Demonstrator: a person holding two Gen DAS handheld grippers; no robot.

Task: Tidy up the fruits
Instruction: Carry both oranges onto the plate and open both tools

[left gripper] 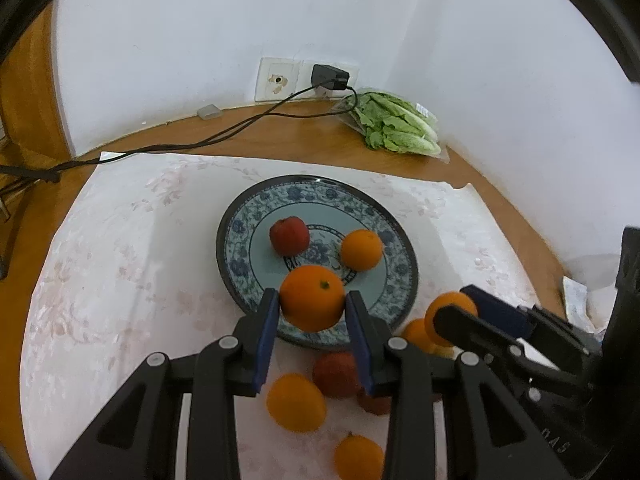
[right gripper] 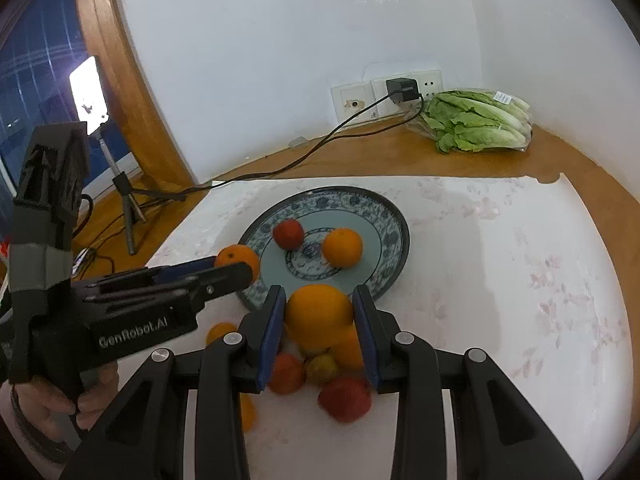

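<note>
We're holding an orange in each hand right now. The left hand-held gripper (left gripper: pixel 312 306) is clamping its blue pads on one orange (left gripper: pixel 313 298), and it's hanging over the near rim of the blue-patterned plate (left gripper: pixel 320 188). The right hand-held gripper (right gripper: pixel 319 312) is squeezing a second orange (right gripper: pixel 319 314) just in front of that same rim, above the loose fruit.

The plate is sitting on a white floral cloth (left gripper: pixel 120 248) that's covering most of the wooden desk (left gripper: pixel 304 140), roughly in the middle of the cloth and a bit toward the far edge. On the plate we're seeing a red apple (left gripper: pixel 289 235) on the left and another orange (left gripper: pixel 361 250) to its right, apart from each other.

The rest of the fruit is lying in a bunch on the cloth near the desk's near edge, partly hidden behind the fingers: a couple of oranges (left gripper: pixel 296 402), a red apple (right gripper: pixel 345 398), and a yellowish-red one (right gripper: pixel 321 368) tucked between them. Some of it is blurry, so we aren't counting exactly.

Over in the far right corner of the desk a bag of green lettuce (right gripper: pixel 476 124) is lying against the wall. A black charger (right gripper: pixel 402 90) is plugged into the wall socket, with its cable (left gripper: pixel 224 134) running off the desk's left edge.
</note>
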